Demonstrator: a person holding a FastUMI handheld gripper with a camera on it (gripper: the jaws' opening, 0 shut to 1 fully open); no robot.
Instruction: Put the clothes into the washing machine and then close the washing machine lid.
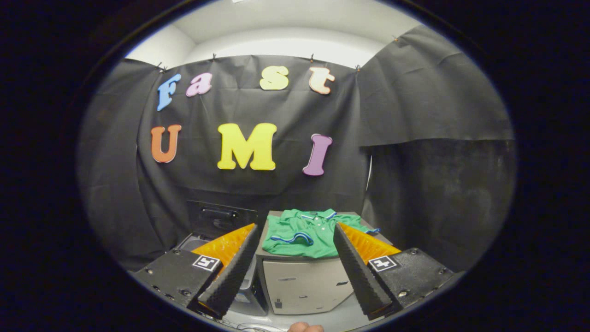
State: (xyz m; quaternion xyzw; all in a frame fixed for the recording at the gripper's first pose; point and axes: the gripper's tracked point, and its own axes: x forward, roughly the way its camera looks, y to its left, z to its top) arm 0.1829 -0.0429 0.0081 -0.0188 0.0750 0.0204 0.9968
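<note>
Green polo shirt [306, 233]: folded, lying on top of a grey box-shaped unit [302, 286], beyond my fingertips. Washing machine [216, 221]: left of the unit, dark lid raised. Gripper [295, 235]: jaws wide, holding nothing. Step, I judge: approach to pick up. Next I need to advance, straddle the cloth, then close.

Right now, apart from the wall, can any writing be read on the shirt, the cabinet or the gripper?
None can be read.
Green shirt: no writing.
Grey cabinet: small marks, too small to read.
Gripper, open, shirt just beyond its fingers: square black-and-white markers, patterns, not words.
</note>
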